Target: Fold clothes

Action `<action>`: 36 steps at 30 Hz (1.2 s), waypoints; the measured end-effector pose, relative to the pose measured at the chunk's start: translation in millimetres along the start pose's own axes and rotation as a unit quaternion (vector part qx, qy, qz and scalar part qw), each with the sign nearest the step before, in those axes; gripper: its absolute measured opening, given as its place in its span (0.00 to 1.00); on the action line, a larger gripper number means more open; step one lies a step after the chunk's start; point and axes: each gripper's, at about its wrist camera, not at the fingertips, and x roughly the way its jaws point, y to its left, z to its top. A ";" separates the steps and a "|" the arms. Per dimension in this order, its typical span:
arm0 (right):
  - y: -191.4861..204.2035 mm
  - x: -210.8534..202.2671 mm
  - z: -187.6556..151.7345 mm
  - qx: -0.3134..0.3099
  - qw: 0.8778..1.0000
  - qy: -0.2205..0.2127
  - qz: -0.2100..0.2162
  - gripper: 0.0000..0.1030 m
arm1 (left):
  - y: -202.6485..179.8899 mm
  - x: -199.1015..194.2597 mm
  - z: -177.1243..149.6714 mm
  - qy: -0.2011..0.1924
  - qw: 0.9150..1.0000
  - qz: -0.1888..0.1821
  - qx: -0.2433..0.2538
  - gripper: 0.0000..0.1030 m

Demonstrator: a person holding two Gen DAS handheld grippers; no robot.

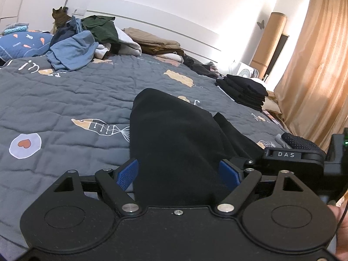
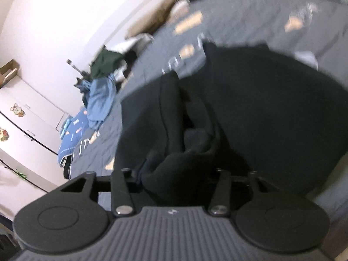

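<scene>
From the left wrist view, the left hand-held gripper [image 1: 178, 171] has its blue pads [image 1: 127, 173] set wide, with the black garment [image 1: 174, 139] bulging up between them. The cloth fills the gap, but the pads sit far apart, so I judge the fingers spread around the fabric and not pinching it tight. The garment lies on the grey quilted bed [image 1: 65, 95], draped from the gripper toward the fish print [image 1: 100, 126] just beside its left edge. Beyond the garment and to its right is a stack of folded black clothes [image 1: 243, 89], probably the place for finished pieces. Farther beyond it, toward the headboard, lies an unsorted heap of clothes [image 1: 82, 41], with a cat [image 1: 59, 18] behind that heap. The right hand-held gripper [image 1: 293, 154] shows just right of the garment, low, near its edge.

The right wrist view is blurred. The right hand-held gripper [image 2: 180, 174] has bunched folds of the black garment [image 2: 261, 108] gathered at its mouth; the fingertips are buried in cloth, so whether they clamp it I cannot tell. The garment spreads away from the gripper over the bed [image 2: 239, 21], likely held at one end so a fold can be carried across
</scene>
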 end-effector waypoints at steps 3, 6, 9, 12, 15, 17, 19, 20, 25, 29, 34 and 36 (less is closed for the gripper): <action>3.4 4.9 -4.2 -0.009 1.000 0.009 0.006 0.64 | -1.4 0.3 -0.7 0.002 1.000 0.000 0.002 0.78; 10.2 7.0 -7.0 -0.026 1.000 -0.001 0.002 0.65 | -2.0 0.3 -1.3 0.004 1.000 -0.001 0.004 0.79; 9.7 7.5 -6.6 -0.024 1.000 -0.009 0.003 0.48 | -1.3 0.0 -1.9 0.004 1.000 0.001 0.005 0.79; 5.5 3.7 -5.4 -0.010 1.000 -0.024 0.018 0.30 | 0.6 -0.9 -1.4 0.002 1.000 0.003 0.002 0.80; 5.1 -3.9 -2.7 0.001 0.998 -0.041 0.040 0.25 | 2.6 -2.4 0.2 -0.002 1.000 0.006 -0.001 0.80; 7.2 -11.9 1.3 0.000 0.997 -0.054 0.050 0.24 | 3.4 -3.3 0.9 -0.003 1.000 0.006 -0.002 0.80; 10.6 -22.1 6.9 -0.005 0.995 -0.072 0.064 0.22 | 2.6 -3.7 1.1 -0.003 1.000 0.004 0.001 0.80; 11.6 -25.9 10.3 -0.008 0.995 -0.078 0.066 0.22 | 0.6 -3.7 0.7 -0.003 1.000 0.000 0.008 0.80; 15.0 -45.5 27.8 -0.018 0.991 -0.105 0.078 0.21 | -13.7 -3.4 -4.1 0.002 0.998 -0.020 0.057 0.80; 20.0 -66.8 37.4 -0.047 0.986 -0.136 0.081 0.21 | -32.1 -0.6 -15.4 0.010 0.993 -0.032 0.113 0.82; 12.8 -92.1 53.1 -0.064 0.980 -0.178 0.066 0.21 | -47.5 8.7 -29.9 0.024 0.985 -0.020 0.167 0.83; 0.0 -97.9 60.3 -0.056 0.979 -0.189 0.045 0.21 | -49.7 11.5 -33.9 0.030 0.984 -0.019 0.175 0.83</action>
